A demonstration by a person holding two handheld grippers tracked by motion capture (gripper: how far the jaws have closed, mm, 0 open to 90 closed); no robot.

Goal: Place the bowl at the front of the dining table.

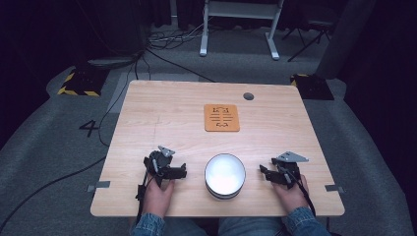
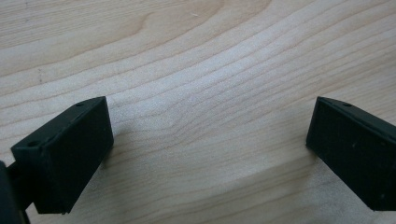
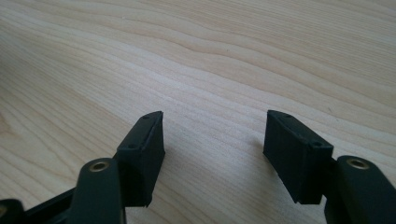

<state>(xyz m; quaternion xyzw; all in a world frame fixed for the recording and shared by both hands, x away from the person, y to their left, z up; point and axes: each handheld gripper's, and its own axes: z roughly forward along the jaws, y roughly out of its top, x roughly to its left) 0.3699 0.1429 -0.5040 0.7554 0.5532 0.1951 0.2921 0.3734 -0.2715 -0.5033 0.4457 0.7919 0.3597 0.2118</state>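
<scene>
Centrally, near the table's front edge: one round white bowl with a dark lower band [image 1: 224, 175], apparently glazed ceramic or glass, standing upright on the pale wooden table [image 1: 162, 113]. Handling, as judged: rigid, moderately heavy, smooth and likely slippery, breakable if dropped; best taken at the rim, one jaw inside and one outside the wall, or steadied from both sides.

Left of the bowl: left gripper [image 1: 176, 171], resting low on the table, jaws pointing toward the bowl, spread wide, nothing between them. Right of the bowl: right gripper [image 1: 265, 173], likewise low, jaws aimed at the bowl, moderately parted, empty. Both stand near the bowl, not touching it.

Beyond the bowl: flat orange square mat with dark markings [image 1: 222, 117], well apart.
</scene>
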